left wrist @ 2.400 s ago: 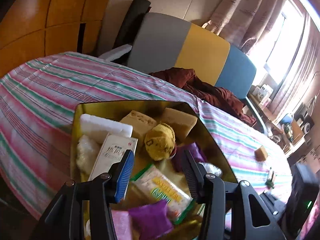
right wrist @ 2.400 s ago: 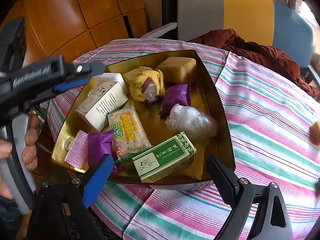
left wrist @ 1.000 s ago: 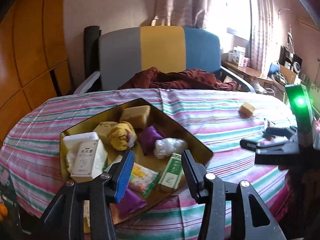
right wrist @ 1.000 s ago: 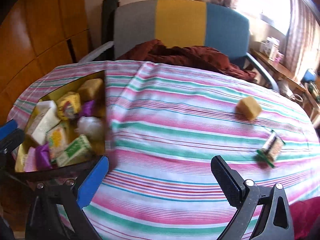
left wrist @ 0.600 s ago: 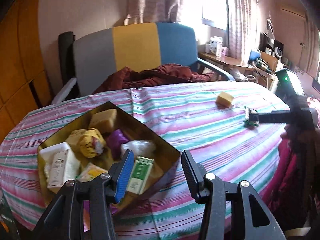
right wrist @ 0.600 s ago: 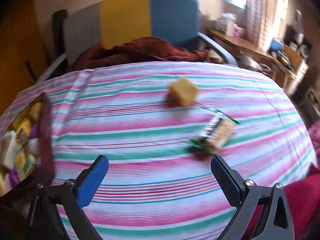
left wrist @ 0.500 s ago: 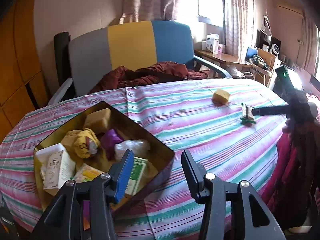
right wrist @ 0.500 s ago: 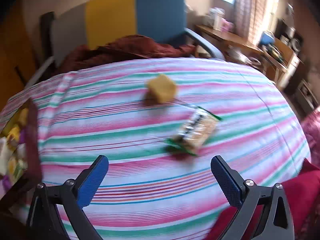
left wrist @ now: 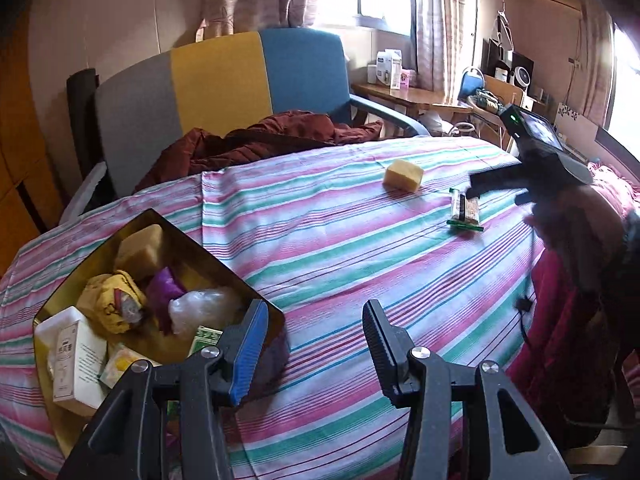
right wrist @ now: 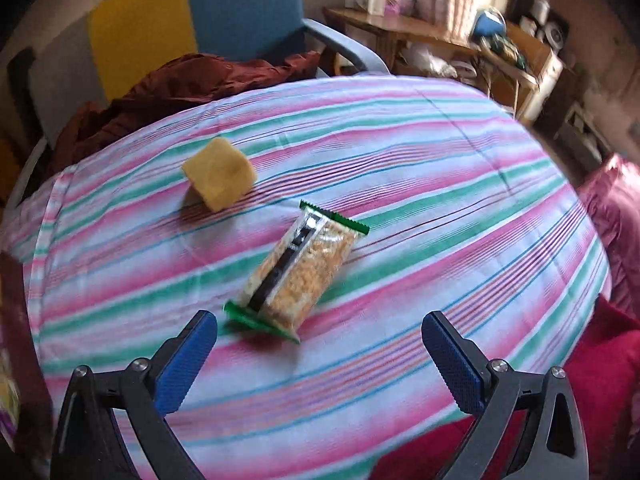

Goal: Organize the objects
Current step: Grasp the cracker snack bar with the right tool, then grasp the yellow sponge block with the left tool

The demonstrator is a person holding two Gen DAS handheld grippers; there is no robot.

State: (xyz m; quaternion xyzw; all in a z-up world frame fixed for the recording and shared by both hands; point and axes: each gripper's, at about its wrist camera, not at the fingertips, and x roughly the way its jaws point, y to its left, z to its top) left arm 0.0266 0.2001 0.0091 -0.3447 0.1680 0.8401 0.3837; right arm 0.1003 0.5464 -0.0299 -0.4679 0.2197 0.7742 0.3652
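A clear snack packet with green ends [right wrist: 298, 270] lies on the striped tablecloth just ahead of my right gripper [right wrist: 320, 364], which is open and empty. A yellow sponge block [right wrist: 219, 179] lies beyond it to the left. In the left wrist view the packet [left wrist: 464, 212] and the block [left wrist: 403, 175] lie far right, with the right gripper [left wrist: 486, 184] over the packet. My left gripper [left wrist: 314, 346] is open and empty beside the gold tray [left wrist: 256, 300], which holds boxes, wrapped items and a block.
A grey, yellow and blue chair [left wrist: 224, 80] with a dark red garment [left wrist: 260, 140] stands behind the table. A wooden side table [right wrist: 440, 44] with clutter is at the back right. A red cushion [right wrist: 608, 380] lies at the table's right edge.
My right gripper swung away from the tray to the right and came close over the snack packet. My left gripper pulled back, so the tray now sits lower left.
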